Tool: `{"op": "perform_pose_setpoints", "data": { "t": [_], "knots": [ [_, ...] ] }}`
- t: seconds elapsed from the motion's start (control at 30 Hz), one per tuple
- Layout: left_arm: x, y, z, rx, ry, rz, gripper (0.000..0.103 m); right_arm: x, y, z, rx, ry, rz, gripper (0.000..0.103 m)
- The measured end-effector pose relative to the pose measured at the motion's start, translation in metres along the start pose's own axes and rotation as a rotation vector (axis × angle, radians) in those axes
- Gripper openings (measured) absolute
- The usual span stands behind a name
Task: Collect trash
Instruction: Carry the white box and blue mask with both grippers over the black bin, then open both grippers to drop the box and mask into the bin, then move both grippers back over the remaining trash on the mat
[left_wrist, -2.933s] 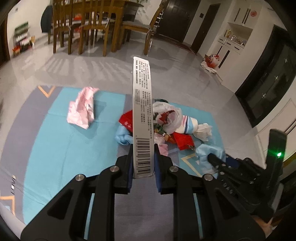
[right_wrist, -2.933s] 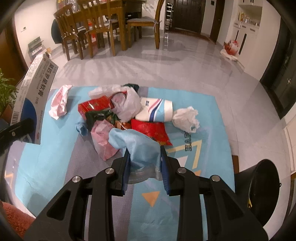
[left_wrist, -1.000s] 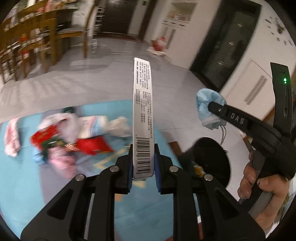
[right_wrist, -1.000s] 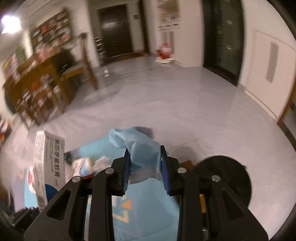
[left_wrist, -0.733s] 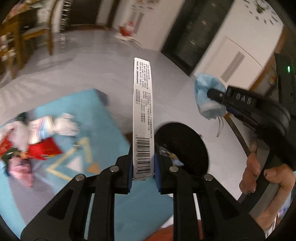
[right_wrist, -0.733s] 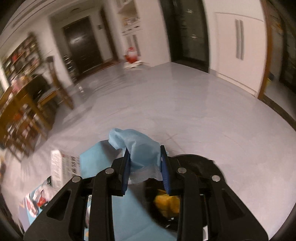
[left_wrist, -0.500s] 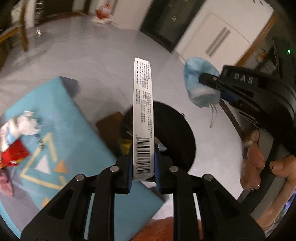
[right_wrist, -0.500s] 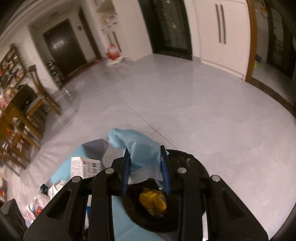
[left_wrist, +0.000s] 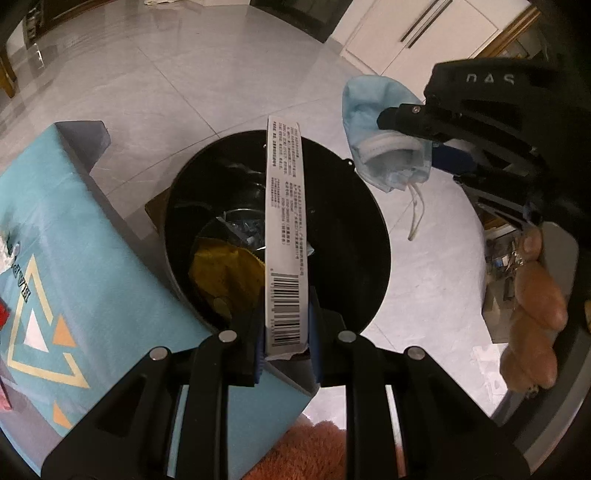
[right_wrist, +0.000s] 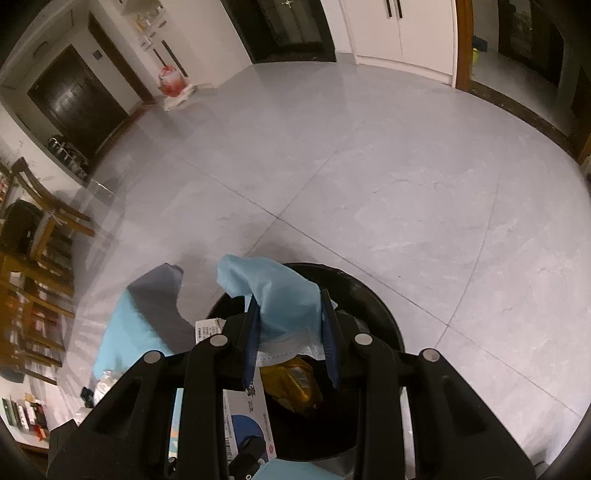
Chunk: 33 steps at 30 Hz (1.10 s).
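In the left wrist view, the left gripper (left_wrist: 286, 332) is clamping a flat white medicine box (left_wrist: 286, 236) by its barcode end, its fingers pressed against both faces, and the box is standing up over the open mouth of the black trash bin (left_wrist: 354, 206), which is sitting on the grey floor (left_wrist: 155, 85) just off the corner of the blue mat (left_wrist: 62, 258). Inside the bin a yellow wrapper (left_wrist: 225, 273) and some crumpled clear plastic are already lying, so part of the collecting looks done. To the right, the right gripper (left_wrist: 402, 122) is pinching a blue face mask (left_wrist: 384, 136), its ear loop dangling, above the bin's far rim. At the mat's left edge scraps of red and white litter are showing, so more pickups seem to be waiting. In the right wrist view, the right gripper (right_wrist: 290, 328) is closing its fingers on the blue face mask (right_wrist: 280, 299) directly above the black trash bin (right_wrist: 373, 295), with the yellow wrapper (right_wrist: 291, 384) visible below and the medicine box (right_wrist: 236, 398) poking in from the lower left. Neither item is released yet; both appear placed for dropping, which I judge to be the step in hand.
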<state>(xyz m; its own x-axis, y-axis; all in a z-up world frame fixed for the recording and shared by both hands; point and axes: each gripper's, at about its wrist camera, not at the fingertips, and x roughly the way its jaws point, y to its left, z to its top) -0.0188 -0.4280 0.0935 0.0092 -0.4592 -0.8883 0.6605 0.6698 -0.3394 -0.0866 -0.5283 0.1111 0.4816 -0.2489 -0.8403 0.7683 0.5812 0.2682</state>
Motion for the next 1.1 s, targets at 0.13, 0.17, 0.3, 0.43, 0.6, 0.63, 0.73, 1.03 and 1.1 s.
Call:
{"op": "perform_pose_setpoints", "data": {
  "t": [0.13,0.17,0.3,0.43,0.6,0.63,0.73,1.03,1.1],
  "knots": [
    [0.004,-0.006,0.003,0.005,0.013,-0.005,0.020,0.003,-0.005,0.000,-0.002,0.012,-0.005,0.031],
    [0.006,-0.007,0.005,0.010,0.008,-0.002,0.022,0.003,-0.005,0.001,-0.003,0.011,-0.005,0.031],
    [0.000,-0.006,0.007,0.013,-0.026,-0.016,0.045,-0.002,-0.006,0.000,-0.009,-0.003,-0.015,0.040],
    [-0.019,-0.001,0.000,0.010,-0.072,-0.003,0.062,-0.005,-0.005,0.000,-0.018,-0.012,-0.003,0.057],
    [-0.065,0.032,-0.016,-0.063,-0.169,0.019,0.080,-0.015,0.004,-0.003,-0.059,-0.043,0.012,0.073],
    [-0.073,0.037,-0.019,-0.073,-0.185,0.024,0.082,-0.016,0.005,-0.003,-0.063,-0.048,0.016,0.074],
    [-0.112,0.070,-0.036,-0.141,-0.264,0.072,0.089,-0.021,0.014,-0.006,-0.077,-0.065,0.031,0.077],
    [-0.256,0.213,-0.131,-0.444,-0.526,0.362,0.100,-0.034,0.075,-0.030,-0.238,-0.130,0.043,0.086],
    [-0.280,0.245,-0.154,-0.520,-0.571,0.450,0.100,-0.037,0.091,-0.040,-0.282,-0.140,0.047,0.086]
  ]
}}
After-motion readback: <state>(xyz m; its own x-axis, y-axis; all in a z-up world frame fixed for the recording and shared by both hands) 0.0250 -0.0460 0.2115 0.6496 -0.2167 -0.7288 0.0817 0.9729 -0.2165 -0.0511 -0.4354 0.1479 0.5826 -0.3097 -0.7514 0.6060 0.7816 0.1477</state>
